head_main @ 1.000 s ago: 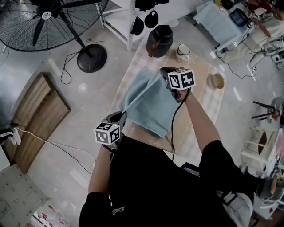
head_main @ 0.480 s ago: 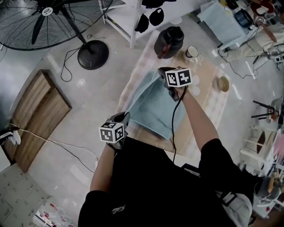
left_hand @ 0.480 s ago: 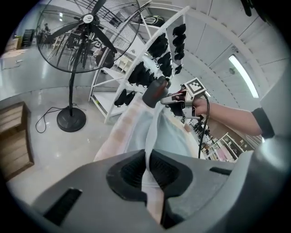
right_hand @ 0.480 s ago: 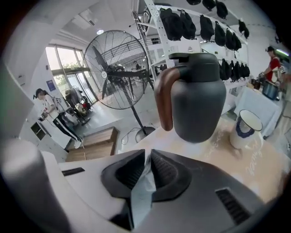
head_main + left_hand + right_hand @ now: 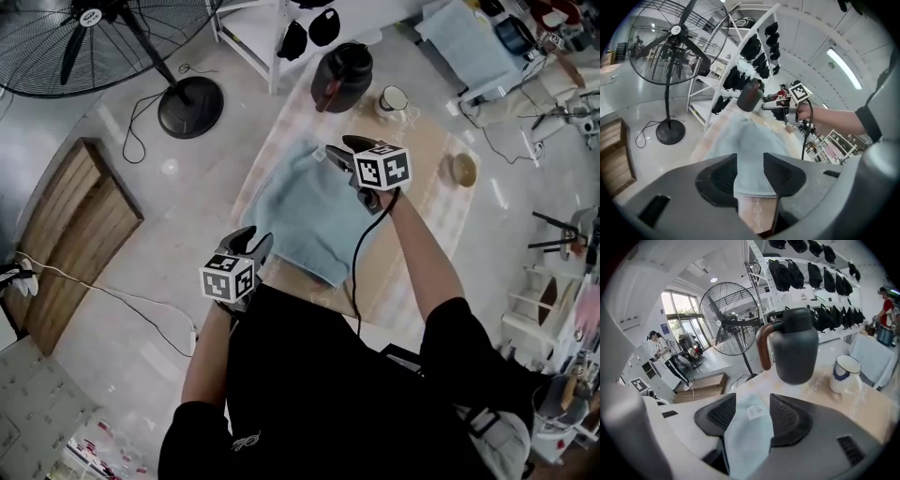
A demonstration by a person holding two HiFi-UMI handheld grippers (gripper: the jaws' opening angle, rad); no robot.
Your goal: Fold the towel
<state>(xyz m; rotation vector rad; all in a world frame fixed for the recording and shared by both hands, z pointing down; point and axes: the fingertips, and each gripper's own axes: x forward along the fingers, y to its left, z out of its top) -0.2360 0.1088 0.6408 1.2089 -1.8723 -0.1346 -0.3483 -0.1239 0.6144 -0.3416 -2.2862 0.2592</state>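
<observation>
Towel (image 5: pixel 309 211), likely soft, light and limp, lying flat on table (image 5: pixel 441 220). Left gripper (image 5: pixel 254 241) at its 8 o'clock corner, right gripper (image 5: pixel 335 156) at 1 o'clock: both jaws opening, cloth loose between them. Corners probably offer the best hold.

A long table (image 5: pixel 441 234) runs away from the person, covered by a pale cloth (image 5: pixel 420 272) with a faint checked pattern in pink and beige. A light blue towel (image 5: pixel 309 211) lies spread on the cloth over the table's left half, its left side close to the table's left edge and its near side rumpled. A small white tag (image 5: pixel 753 412) sits at the towel's far corner. Beyond the towel, at the far end, a dark jug (image 5: pixel 342 75) with a brown handle stands upright. Just right of it stands a white mug (image 5: pixel 394 99) with a dark rim. A small bowl (image 5: pixel 460 169) sits near the right edge, well apart from the towel.
</observation>
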